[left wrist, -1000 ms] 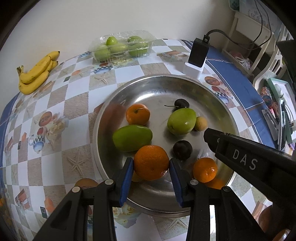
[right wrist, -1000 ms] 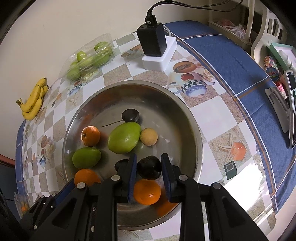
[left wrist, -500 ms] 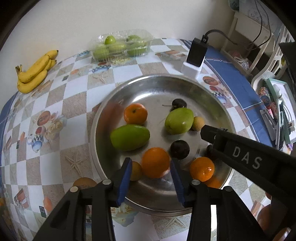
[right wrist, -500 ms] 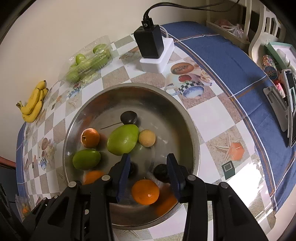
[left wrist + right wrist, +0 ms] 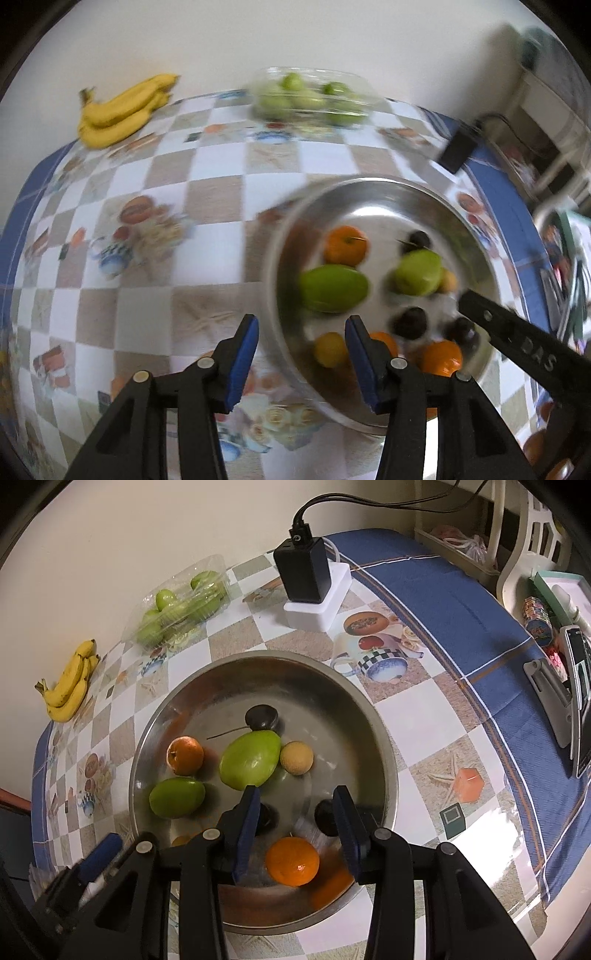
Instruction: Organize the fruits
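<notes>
One steel bowl (image 5: 373,716) holds two green mangoes (image 5: 250,759) (image 5: 176,797), three oranges (image 5: 184,756) (image 5: 292,861) (image 5: 384,341), three dark plums (image 5: 261,717) (image 5: 325,818) (image 5: 267,816), one tan round fruit (image 5: 296,757) and one yellow fruit (image 5: 330,349). At the far left of the tabletop (image 5: 424,716) lies one bunch of bananas (image 5: 72,683), and beside it one clear pack of green fruit (image 5: 181,602).

Black adapter (image 5: 303,571) on white block (image 5: 320,602), cable up wall; checkered table (image 5: 424,716); white chair (image 5: 524,542) behind.
</notes>
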